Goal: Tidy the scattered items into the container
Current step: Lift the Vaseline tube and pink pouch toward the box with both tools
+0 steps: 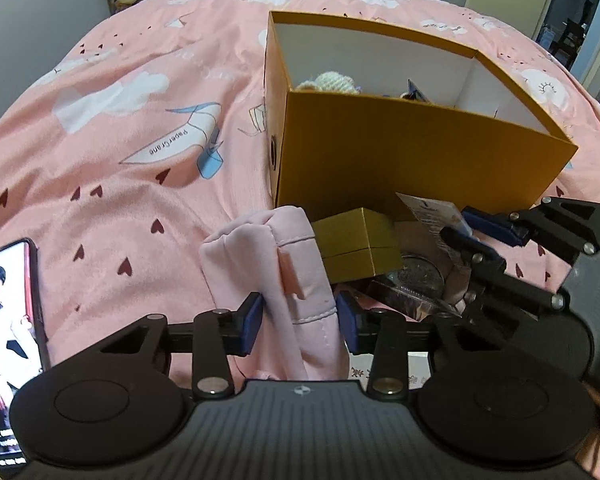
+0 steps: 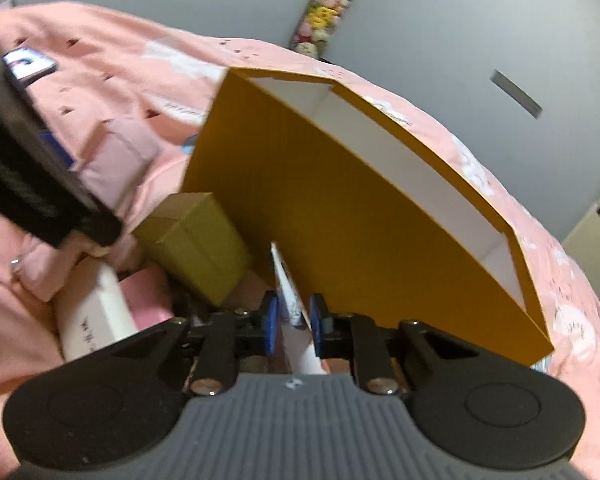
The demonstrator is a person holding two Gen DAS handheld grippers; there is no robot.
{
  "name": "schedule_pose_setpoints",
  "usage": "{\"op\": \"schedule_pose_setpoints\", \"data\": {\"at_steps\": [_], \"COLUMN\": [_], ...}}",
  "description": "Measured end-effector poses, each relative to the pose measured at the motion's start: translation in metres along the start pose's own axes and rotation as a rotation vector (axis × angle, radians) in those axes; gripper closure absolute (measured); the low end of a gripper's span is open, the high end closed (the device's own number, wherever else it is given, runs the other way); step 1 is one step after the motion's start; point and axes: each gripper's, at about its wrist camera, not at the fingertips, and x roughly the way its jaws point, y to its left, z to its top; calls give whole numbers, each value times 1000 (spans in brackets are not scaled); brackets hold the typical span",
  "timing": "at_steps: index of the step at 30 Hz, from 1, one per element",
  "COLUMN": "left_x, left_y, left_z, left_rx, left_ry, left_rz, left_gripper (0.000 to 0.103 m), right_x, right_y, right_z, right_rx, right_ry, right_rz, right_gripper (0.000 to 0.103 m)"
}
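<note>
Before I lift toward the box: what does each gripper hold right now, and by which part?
Left gripper pinches the pink fabric pouch across its lower half. Right gripper clamps a flat white card packet on edge, near its near end.

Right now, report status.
Left gripper shut on pink pouch. Right gripper shut on flat packet. Orange box open ahead; small gold box against it.

My tongs' pads (image 1: 250, 322) are blue on black arms. At twelve o'clock stands the mustard-orange box (image 1: 400, 152), white inside. The pouch (image 1: 284, 280) is pale pink, the small box (image 1: 356, 244) gold, the bedspread (image 1: 120, 92) pink with white clouds and dark red hearts.
</note>
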Motion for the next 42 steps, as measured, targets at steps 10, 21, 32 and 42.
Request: {"op": "schedule_pose_setpoints", "data": {"at_steps": [10,21,32,42], "left_x": [-13,-52,-87,-74], "left_y": [5,10,1,-37], "left_z": [7,23,66,141], "left_rx": [20,10,43,102], "left_ry": [-20,-88,-191,-270], "left_rz": [-48,-183,-337,-448], "left_gripper": [65,66,66,66], "right_x": [-4,-35,-69,-59], "right_y": [-28,-59,-114,-166], "right_z": [6,12,46,75], "right_rx": [101,235,341,436], "right_ry": [8,-42,-154,-228], "right_rz": [69,149,190,120], "right_gripper": [89,89,89,89]}}
